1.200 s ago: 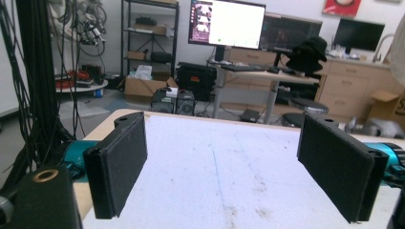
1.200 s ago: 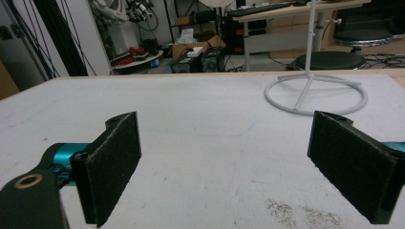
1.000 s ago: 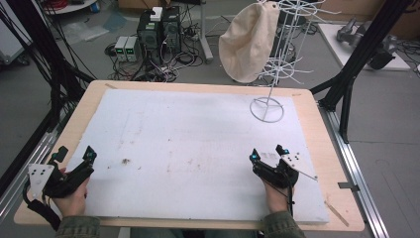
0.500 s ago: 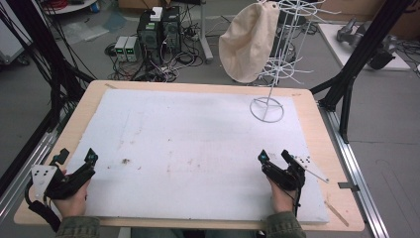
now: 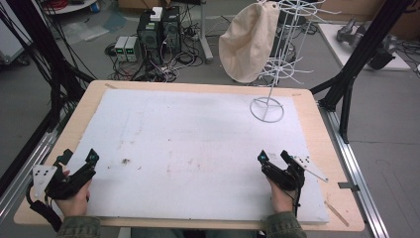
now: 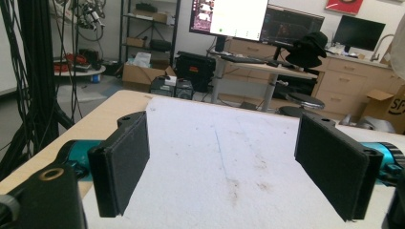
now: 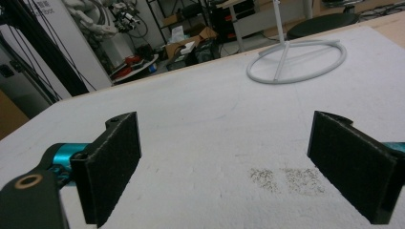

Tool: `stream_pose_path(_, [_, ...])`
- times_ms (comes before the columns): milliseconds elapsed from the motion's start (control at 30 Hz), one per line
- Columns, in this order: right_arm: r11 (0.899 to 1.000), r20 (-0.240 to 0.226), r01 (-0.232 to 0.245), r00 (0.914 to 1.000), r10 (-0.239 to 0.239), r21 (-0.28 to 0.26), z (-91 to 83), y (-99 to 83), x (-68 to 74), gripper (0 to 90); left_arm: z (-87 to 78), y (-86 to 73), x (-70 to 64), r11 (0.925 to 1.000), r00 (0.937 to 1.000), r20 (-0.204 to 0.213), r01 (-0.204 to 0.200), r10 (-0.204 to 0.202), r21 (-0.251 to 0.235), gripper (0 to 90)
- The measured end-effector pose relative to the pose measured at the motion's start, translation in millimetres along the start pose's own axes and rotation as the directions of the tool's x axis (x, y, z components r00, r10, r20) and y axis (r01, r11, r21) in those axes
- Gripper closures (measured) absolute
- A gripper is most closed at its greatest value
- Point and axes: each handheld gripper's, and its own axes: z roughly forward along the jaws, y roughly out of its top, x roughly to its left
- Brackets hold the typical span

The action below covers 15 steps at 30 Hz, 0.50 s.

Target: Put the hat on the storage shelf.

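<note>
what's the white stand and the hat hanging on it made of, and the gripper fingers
The stand looks like thin metal wire coated matte white: slim rods and a ring base. The hat seems soft cream cloth, likely cotton, sagging in folds. The right gripper fingers look like black plastic faced with a grainy, matte pad, possibly foam or rubber.

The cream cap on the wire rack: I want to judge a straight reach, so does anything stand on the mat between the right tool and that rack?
Nothing visible does. From the right tool, jaws open, bare white mat runs to the wire rack and its ring base; only faint specks mark it. The cream cap hangs on the rack's left side.
</note>
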Motion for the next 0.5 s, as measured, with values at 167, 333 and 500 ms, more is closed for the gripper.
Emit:
stream_pose_path(167, [1.0, 0.004, -0.004, 1.0, 0.004, -0.004, -0.3, 0.6, -1.2, 10.1, 0.2, -0.7, -2.1, 1.0, 0.9999, 0.013, 0.0, 0.0, 0.007, 19.6])
stream_pose_path(333, [1.0, 0.007, -0.003, 1.0, 0.003, -0.002, 0.1, 0.4, -1.0, 10.1, 1.1, -0.9, 0.5, 0.9997, 0.9996, 0.019, 0.022, -0.023, 0.009, 19.7])
stream_pose_path(500, [1.0, 0.014, -0.001, 0.9999, 0.001, 0.003, 0.0, 0.5, -1.0, 10.1, 1.1, -0.8, 2.5, 0.9997, 0.9997, 0.008, 0.023, -0.023, 0.006, 19.5])
